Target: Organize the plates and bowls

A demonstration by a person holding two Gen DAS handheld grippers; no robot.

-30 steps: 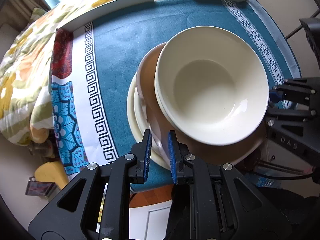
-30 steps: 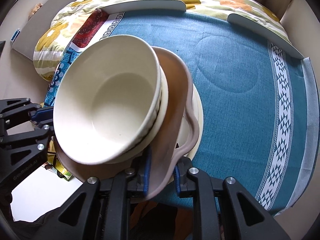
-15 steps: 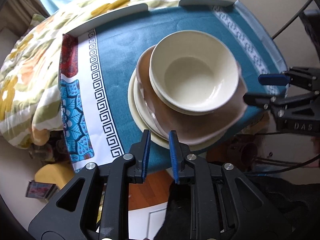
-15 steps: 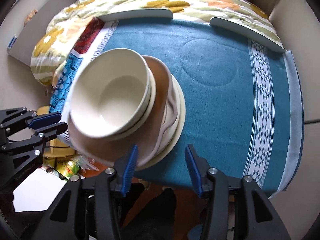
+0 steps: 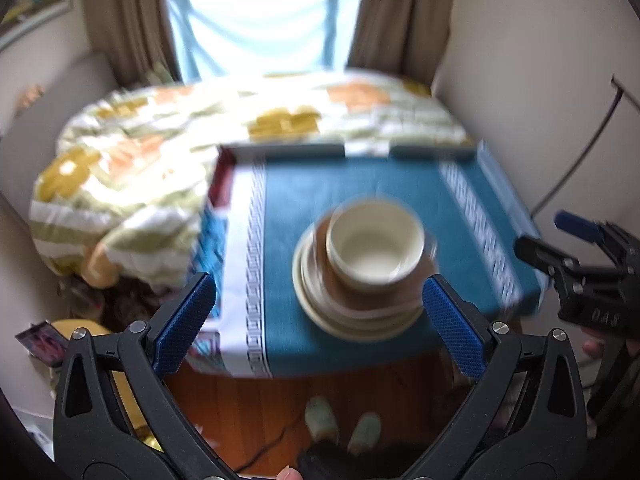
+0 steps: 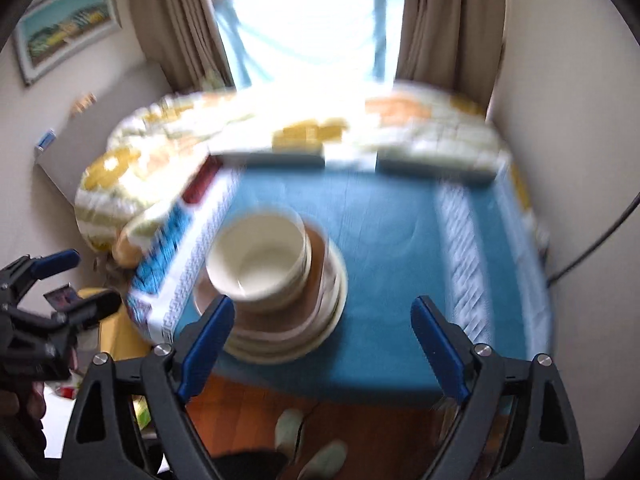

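1. The left gripper point(image 5: 320, 320), black with blue ribbed pads point(image 5: 184, 326), has its jaws spread wide and grips nothing; it hangs off the near edge of the table, apart from the dishes.
2. The right gripper point(image 6: 324, 344), of the same black build with blue pads point(image 6: 438, 354), is likewise wide open and empty, also back from the table's near edge.
3. In the left wrist view the right gripper shows at the right margin; in the right wrist view the left gripper shows at the left margin.
4. The round cream ceramic bowl point(image 5: 375, 245) sits on top of the stack, resting on a brown plate point(image 5: 380, 294).
5. Under the brown plate lie cream-coloured plates point(image 5: 320, 308), widest at the bottom.
6. The whole stack stands on the teal tablecloth with white key-pattern borders point(image 5: 360, 184), near the table's front edge and closer to its left side.
7. Behind the table lies a floral quilt in yellow, orange and green point(image 5: 132, 168).
8. Beige curtains point(image 6: 172, 32) frame a bright window.
9. A framed picture point(image 6: 66, 26) hangs on the left wall.
10. Both views are motion-blurred, so fine detail on the dishes is unclear.
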